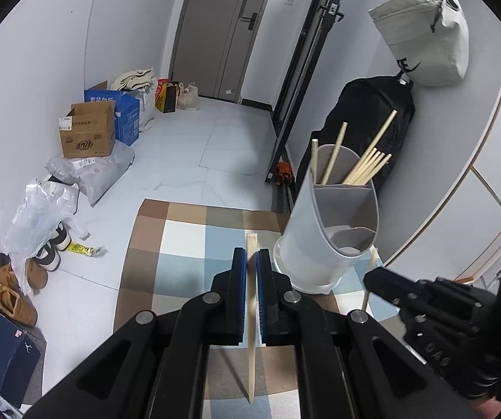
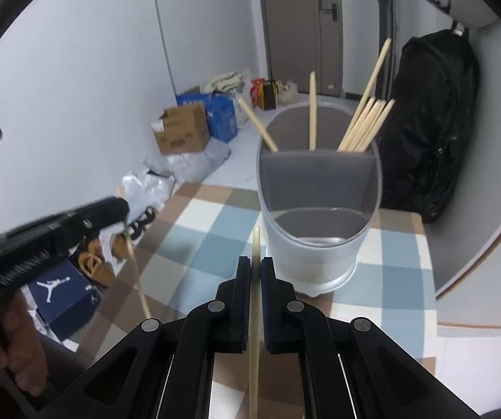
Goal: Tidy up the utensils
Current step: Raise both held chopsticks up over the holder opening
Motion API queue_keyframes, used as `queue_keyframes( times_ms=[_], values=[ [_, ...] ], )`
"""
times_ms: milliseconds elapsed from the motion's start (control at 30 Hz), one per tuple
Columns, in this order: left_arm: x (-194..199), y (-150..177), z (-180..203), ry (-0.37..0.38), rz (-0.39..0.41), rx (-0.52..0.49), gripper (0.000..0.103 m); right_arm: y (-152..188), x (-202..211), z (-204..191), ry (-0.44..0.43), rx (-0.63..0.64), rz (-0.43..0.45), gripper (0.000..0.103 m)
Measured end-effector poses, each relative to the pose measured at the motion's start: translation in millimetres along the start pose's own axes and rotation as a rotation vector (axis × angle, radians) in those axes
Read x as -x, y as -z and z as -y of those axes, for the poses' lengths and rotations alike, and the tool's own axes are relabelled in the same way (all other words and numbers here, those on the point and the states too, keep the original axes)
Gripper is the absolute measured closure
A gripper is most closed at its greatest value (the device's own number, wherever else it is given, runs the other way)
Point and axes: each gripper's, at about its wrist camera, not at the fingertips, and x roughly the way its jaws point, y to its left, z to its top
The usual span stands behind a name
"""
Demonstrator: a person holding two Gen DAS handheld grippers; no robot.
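Observation:
A white utensil holder (image 1: 323, 241) with grey dividers stands on the checked cloth; it also shows in the right wrist view (image 2: 316, 244). Several wooden chopsticks (image 1: 365, 167) lean in its back compartment and also show in the right wrist view (image 2: 365, 125). My left gripper (image 1: 251, 255) is shut on one wooden chopstick (image 1: 251, 314), held just left of the holder. My right gripper (image 2: 255, 262) is shut on another chopstick (image 2: 254, 314), right in front of the holder. The left gripper shows at left in the right wrist view (image 2: 121, 209), and the right gripper at right in the left wrist view (image 1: 372, 276).
The checked cloth (image 1: 187, 244) covers a small table. Cardboard boxes (image 1: 89, 132), plastic bags and shoes (image 1: 13, 300) lie on the floor at left. A black backpack (image 1: 365, 132) and a grey bag (image 1: 421, 35) hang on the right wall. A door (image 1: 222, 28) is behind.

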Motion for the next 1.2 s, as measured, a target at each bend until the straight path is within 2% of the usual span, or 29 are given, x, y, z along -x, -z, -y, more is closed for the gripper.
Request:
queue_keyframes(
  times_ms=[433,667,900,1200],
  values=[
    [9.2,-12.3,33.9,-0.024,0.016,-0.046,0.101,-8.9,35.8,16.5,-0.046,-0.039,0.105,0.098],
    [14.8,-34.0,53.7,-0.034,0.039,-0.084,0.101,-18.8,52.2,35.9,-0.096,-0.09,0.154,0.098],
    [20.9,-60.2,75.3,-0.021,0.065,-0.125,0.101,-43.3,76.1,56.5,-0.118,-0.113,0.218,0.098],
    [33.8,-102.3,94.2,0.0,0.083,-0.166,0.101,-93.4,106.3,73.2,-0.15,-0.116,0.307,0.098]
  ],
)
